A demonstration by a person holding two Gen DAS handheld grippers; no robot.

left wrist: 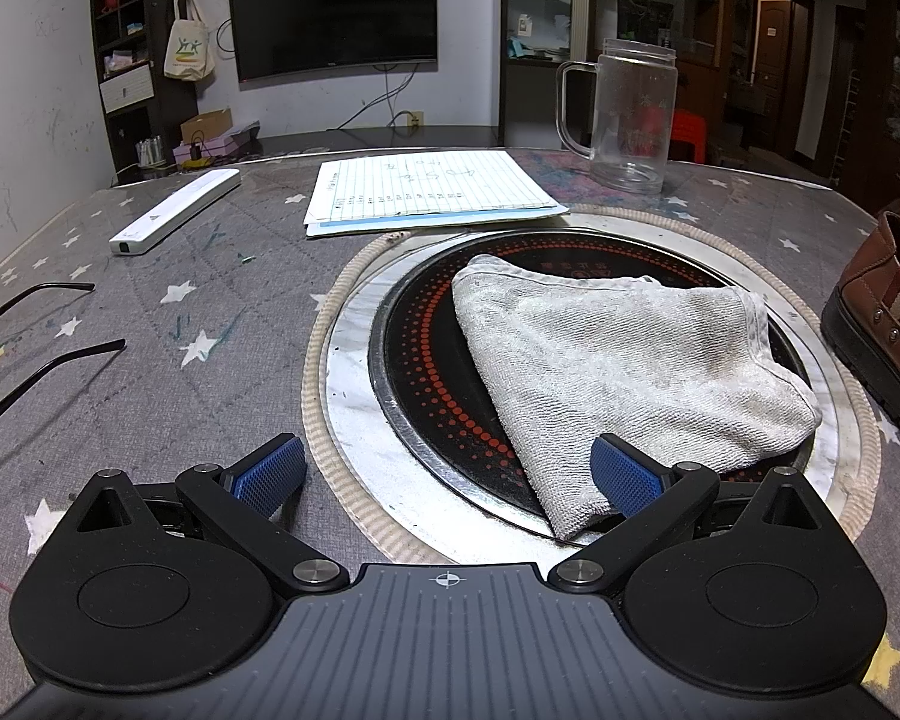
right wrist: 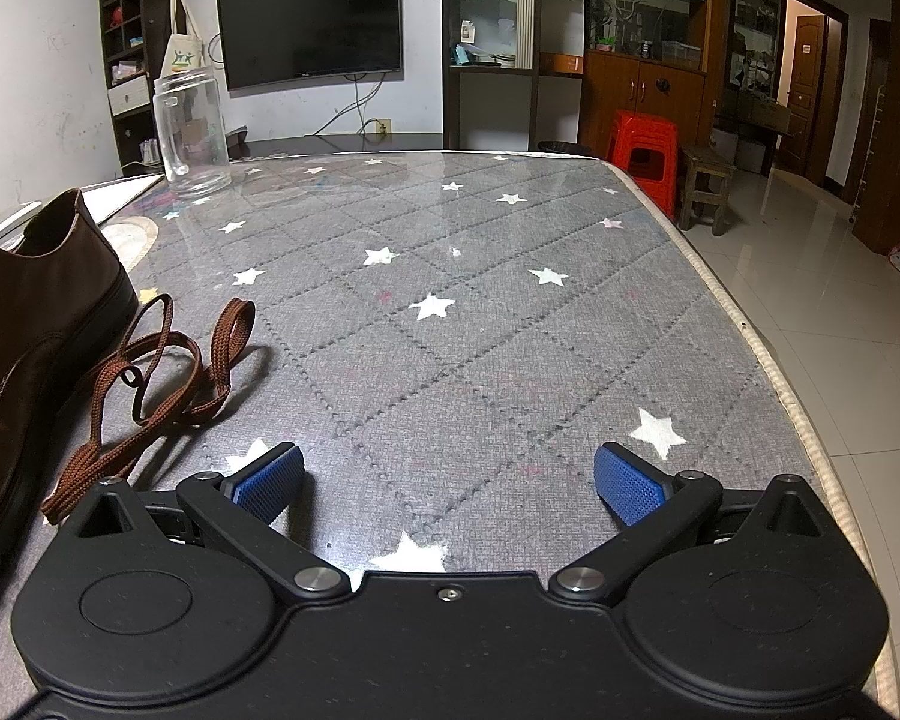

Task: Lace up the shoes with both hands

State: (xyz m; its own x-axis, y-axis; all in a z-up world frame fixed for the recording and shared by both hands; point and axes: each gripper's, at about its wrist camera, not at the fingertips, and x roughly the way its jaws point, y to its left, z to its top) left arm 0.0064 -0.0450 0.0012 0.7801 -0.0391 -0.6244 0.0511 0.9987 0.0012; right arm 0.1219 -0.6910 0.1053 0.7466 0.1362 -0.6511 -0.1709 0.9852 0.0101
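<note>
A brown leather shoe (right wrist: 24, 324) stands at the left edge of the right wrist view; its heel end also shows at the right edge of the left wrist view (left wrist: 882, 312). A loose brown shoelace (right wrist: 150, 378) lies coiled on the table beside the shoe, left of my right gripper (right wrist: 450, 480). My right gripper is open and empty, low over the grey star-patterned tablecloth. My left gripper (left wrist: 447, 474) is open and empty, with its right pad (left wrist: 624, 480) next to a grey cloth (left wrist: 618, 366).
The grey cloth lies on a round black hob (left wrist: 426, 360) set in the table. A clear mug (left wrist: 630, 114), a paper sheet (left wrist: 426, 186), a white remote (left wrist: 174, 219) and glasses (left wrist: 36, 324) lie on the table. The table edge (right wrist: 768, 354) drops off to the right.
</note>
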